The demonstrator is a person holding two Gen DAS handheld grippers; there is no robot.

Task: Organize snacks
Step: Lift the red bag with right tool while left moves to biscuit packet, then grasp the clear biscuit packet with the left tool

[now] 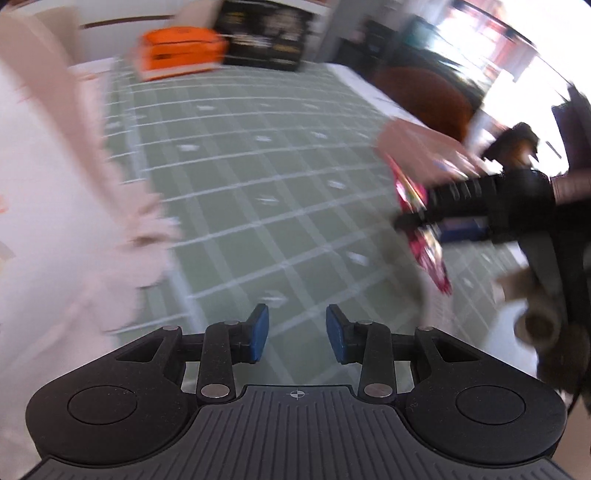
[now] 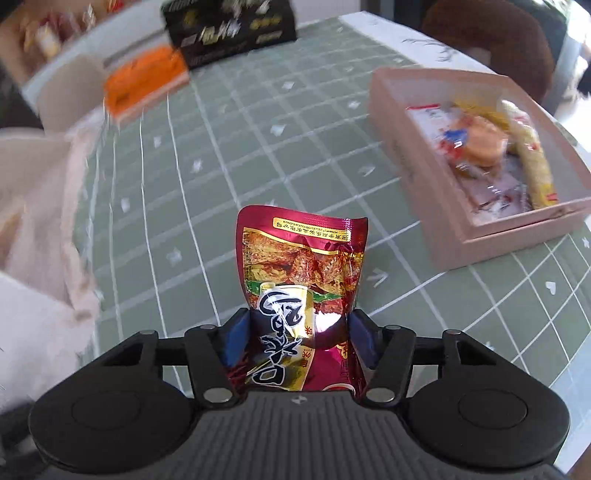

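The right gripper [image 2: 300, 341] is clamped on a red snack pouch [image 2: 303, 273], which stands up from between the blue pads at lower centre of the right wrist view, its top edge curling over the green checked cloth [image 2: 229, 155]. In the left wrist view the same pouch [image 1: 421, 229] hangs at right of frame, held in the right gripper [image 1: 424, 214], blurred.

The left gripper [image 1: 297, 334] is spread apart with nothing between its pads, low at centre frame above the cloth [image 1: 258, 184].

At right of the right wrist view sits a pink box [image 2: 413, 177], with several wrapped snacks [image 2: 491, 155] lying inside it; it is well apart from the pouch, with bare cloth between them. At upper left an orange pack [image 2: 144, 85] lies just beside a black box [image 2: 229, 29] at top centre. A pale pink fabric [image 2: 44, 206] crowds the left edge, blurred. In the left wrist view the fabric [image 1: 55, 184] fills the left side, the orange pack [image 1: 177, 51] and black box [image 1: 266, 33] lie along the top, and a brown round thing [image 1: 424, 99] sits at upper right, too blurred to tell.
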